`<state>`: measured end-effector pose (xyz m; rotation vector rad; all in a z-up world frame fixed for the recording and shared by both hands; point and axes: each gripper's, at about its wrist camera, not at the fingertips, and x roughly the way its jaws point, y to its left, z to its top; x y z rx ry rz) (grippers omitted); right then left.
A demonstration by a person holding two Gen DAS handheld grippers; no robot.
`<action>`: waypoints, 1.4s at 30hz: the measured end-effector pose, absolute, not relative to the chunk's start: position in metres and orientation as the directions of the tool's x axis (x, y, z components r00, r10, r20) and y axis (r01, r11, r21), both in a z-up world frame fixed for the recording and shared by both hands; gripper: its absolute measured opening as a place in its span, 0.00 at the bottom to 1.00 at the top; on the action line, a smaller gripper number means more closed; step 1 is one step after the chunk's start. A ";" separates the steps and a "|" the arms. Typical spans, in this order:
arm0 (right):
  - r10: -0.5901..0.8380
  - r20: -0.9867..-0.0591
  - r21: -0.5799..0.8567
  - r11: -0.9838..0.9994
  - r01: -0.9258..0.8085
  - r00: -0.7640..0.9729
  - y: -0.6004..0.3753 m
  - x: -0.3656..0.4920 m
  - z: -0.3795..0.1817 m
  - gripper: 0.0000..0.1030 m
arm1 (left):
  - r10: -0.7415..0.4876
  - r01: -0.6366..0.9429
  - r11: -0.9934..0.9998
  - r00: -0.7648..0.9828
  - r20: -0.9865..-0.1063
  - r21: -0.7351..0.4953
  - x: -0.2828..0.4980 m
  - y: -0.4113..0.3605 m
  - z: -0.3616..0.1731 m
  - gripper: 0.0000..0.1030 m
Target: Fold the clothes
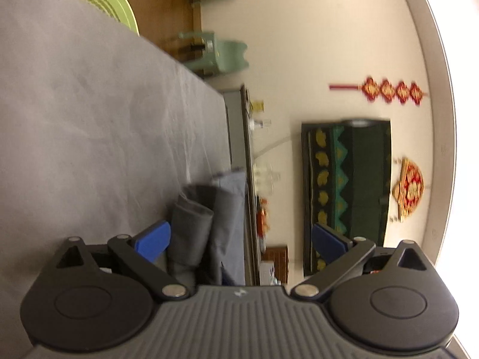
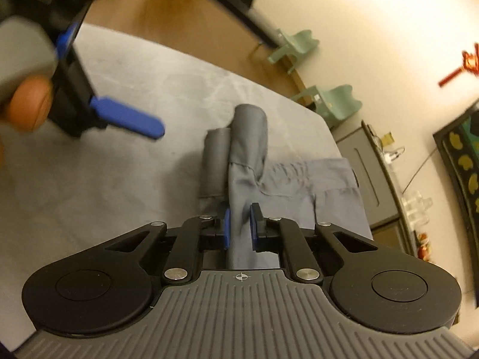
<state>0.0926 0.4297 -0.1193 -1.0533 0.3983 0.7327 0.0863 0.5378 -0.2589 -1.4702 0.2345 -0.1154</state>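
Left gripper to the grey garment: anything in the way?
Nothing visible. The left gripper is open, and only bare grey table cover lies between its fingers and the grey garment. The right gripper already pinches a fold of that garment at the near end, off to the side of that path.

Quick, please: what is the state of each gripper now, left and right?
Left gripper: open, fingers wide apart, holding nothing.
Right gripper: shut on a fold of the grey garment, above the grey table cover.
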 end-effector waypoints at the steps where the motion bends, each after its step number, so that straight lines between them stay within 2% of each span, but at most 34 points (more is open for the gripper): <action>1: 0.352 -0.627 -0.627 0.302 -0.718 0.695 0.427 0.096 -0.116 0.10 | -0.246 -0.056 0.103 0.966 -0.080 -0.993 0.092 0.535 -0.259 1.00; 7: 0.399 -0.699 -0.492 0.333 -0.804 0.593 0.416 0.110 -0.111 0.11 | -0.296 -0.055 0.140 0.950 -0.095 -0.989 0.107 0.526 -0.259 1.00; 8: 0.411 -0.717 -0.459 0.330 -0.825 0.563 0.414 0.107 -0.111 0.19 | -0.289 -0.060 0.129 0.953 -0.095 -0.990 0.104 0.528 -0.259 1.00; 9: 0.426 -0.724 -0.437 0.324 -0.839 0.542 0.413 0.104 -0.110 0.37 | -0.282 -0.065 0.117 0.955 -0.096 -0.991 0.101 0.530 -0.260 1.00; 11: 0.447 -0.724 -0.434 0.295 -0.851 0.525 0.414 0.096 -0.111 0.53 | -0.259 -0.078 0.117 0.960 -0.106 -0.990 0.093 0.539 -0.259 1.00; 15: 0.441 -0.719 -0.488 0.230 -0.842 0.537 0.423 0.086 -0.122 0.57 | -0.244 -0.067 0.124 0.965 -0.096 -0.990 0.080 0.554 -0.251 1.00; 16: 0.435 -0.707 -0.514 0.225 -0.828 0.558 0.424 0.086 -0.124 0.56 | -0.245 -0.070 0.128 0.965 -0.100 -0.989 0.079 0.556 -0.251 1.00; 17: 0.417 -0.702 -0.538 0.220 -0.814 0.577 0.426 0.087 -0.125 0.51 | -0.246 -0.074 0.133 0.964 -0.105 -0.988 0.078 0.556 -0.250 1.00; 18: 0.397 -0.703 -0.556 0.211 -0.804 0.590 0.428 0.087 -0.125 0.30 | -0.247 -0.078 0.137 0.963 -0.110 -0.987 0.078 0.557 -0.250 1.00; 20: 0.371 -0.685 -0.599 0.204 -0.774 0.627 0.429 0.086 -0.124 0.06 | -0.257 -0.090 0.146 0.958 -0.125 -0.985 0.078 0.557 -0.251 1.00; 27: 0.405 -0.641 -0.585 0.292 -0.757 0.652 0.417 0.092 -0.100 0.03 | -0.345 -0.090 0.190 0.926 -0.152 -0.978 0.101 0.534 -0.257 1.00; 30: 0.433 -0.652 -0.547 0.300 -0.781 0.623 0.411 0.093 -0.093 0.02 | -0.369 -0.083 0.225 0.915 -0.163 -0.971 0.118 0.523 -0.256 1.00; 36: 0.497 -0.687 -0.451 0.280 -0.848 0.530 0.391 0.083 -0.095 0.01 | -0.355 -0.100 0.368 0.904 -0.240 -0.924 0.135 0.504 -0.249 0.98; 37: 0.496 -0.693 -0.445 0.277 -0.852 0.523 0.391 0.083 -0.099 0.01 | -0.350 -0.104 0.392 0.902 -0.253 -0.914 0.137 0.502 -0.248 0.90; 38: 0.497 -0.697 -0.437 0.277 -0.856 0.517 0.389 0.083 -0.101 0.01 | -0.348 -0.114 0.404 0.899 -0.268 -0.908 0.137 0.501 -0.248 0.62; 39: 0.501 -0.698 -0.426 0.285 -0.859 0.512 0.388 0.085 -0.101 0.03 | -0.346 -0.125 0.412 0.895 -0.282 -0.902 0.137 0.502 -0.250 0.27; 40: 0.504 -0.699 -0.414 0.293 -0.862 0.507 0.386 0.086 -0.100 0.08 | -0.345 -0.136 0.421 0.890 -0.297 -0.897 0.137 0.502 -0.252 0.13; 42: 0.512 -0.709 -0.365 0.323 -0.873 0.486 0.378 0.091 -0.094 0.40 | -0.342 -0.158 0.437 0.881 -0.326 -0.885 0.137 0.503 -0.255 0.11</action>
